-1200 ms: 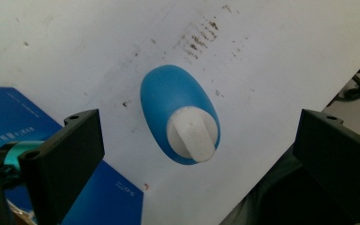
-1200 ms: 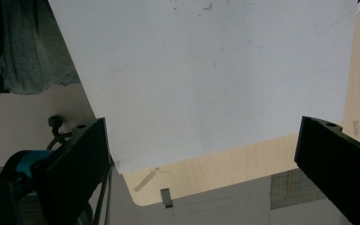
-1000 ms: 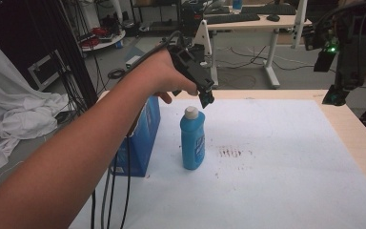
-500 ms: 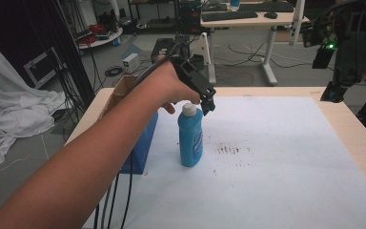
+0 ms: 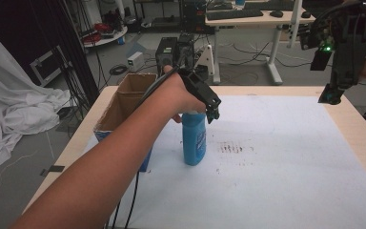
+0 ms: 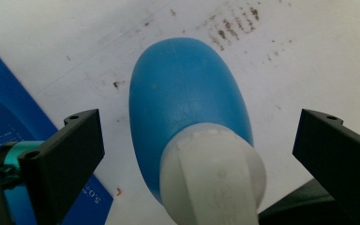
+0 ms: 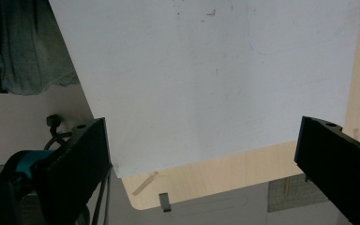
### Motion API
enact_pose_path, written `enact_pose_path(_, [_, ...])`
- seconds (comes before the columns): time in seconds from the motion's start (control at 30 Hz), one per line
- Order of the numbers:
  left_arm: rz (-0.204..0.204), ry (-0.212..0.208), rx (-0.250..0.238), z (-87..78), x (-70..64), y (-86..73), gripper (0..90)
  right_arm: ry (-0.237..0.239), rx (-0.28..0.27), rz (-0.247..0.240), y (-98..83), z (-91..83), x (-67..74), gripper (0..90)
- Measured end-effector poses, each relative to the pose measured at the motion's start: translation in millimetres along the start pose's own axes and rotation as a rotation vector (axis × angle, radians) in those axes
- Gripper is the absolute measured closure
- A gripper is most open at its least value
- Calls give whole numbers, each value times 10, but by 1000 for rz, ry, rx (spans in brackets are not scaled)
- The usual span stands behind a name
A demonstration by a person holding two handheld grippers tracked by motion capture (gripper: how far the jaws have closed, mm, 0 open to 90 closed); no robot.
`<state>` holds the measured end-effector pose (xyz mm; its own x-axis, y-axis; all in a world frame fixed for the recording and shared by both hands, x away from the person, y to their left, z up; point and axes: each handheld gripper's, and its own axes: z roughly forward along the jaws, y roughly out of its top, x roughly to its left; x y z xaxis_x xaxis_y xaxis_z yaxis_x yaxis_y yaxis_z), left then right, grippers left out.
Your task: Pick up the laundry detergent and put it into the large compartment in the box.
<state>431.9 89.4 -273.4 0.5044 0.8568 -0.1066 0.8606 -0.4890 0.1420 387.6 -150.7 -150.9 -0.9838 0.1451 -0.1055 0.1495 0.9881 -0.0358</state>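
The left tongs point(image 6: 194, 154) hang wide open astride the white cap of the upright blue plastic bottle point(image 6: 187, 108), seemingly placed for a top-down grasp. The right tongs point(image 7: 201, 164) wait, open and empty, high over the table point(image 7: 215, 84)

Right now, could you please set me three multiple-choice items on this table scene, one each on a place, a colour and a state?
1. The left gripper is
A. above the blue bottle's cap
B. inside the cardboard box
C. on the floor

2. The blue bottle has a cap that is
A. red
B. white
C. black

3. The bottle is
A. lying flat
B. upright on the table
C. lifted off it

Answers:
1 A: the left gripper view has a jaw on each side of the cap.
2 B: the cap looks white.
3 B: the high view shows it upright beside the cardboard box.
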Motion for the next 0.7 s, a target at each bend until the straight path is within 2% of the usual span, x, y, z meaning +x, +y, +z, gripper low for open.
enact_pose_path(0.13, [-31, -1, -6, 70, -8, 7, 22, 0, -5, -8, 5, 11, 4, 26])
enact_pose_path(0.43, [-49, 20, 8, 168, 21, 20, 22, 0, -5, -8, -15, 15, 5, 26])
enact_pose_path(0.47, [-60, 19, 6, 181, 12, 20, 22, 0, -4, -9, -15, 16, 4, 26])
enact_pose_path(0.57, [-45, 36, 22, 209, 0, 32, 22, -1, -5, -10, -3, 19, 3, 26])
enact_pose_path(0.7, [-33, 28, 25, 229, -26, 46, 46, 1, -4, -7, 17, 22, 7, 26])
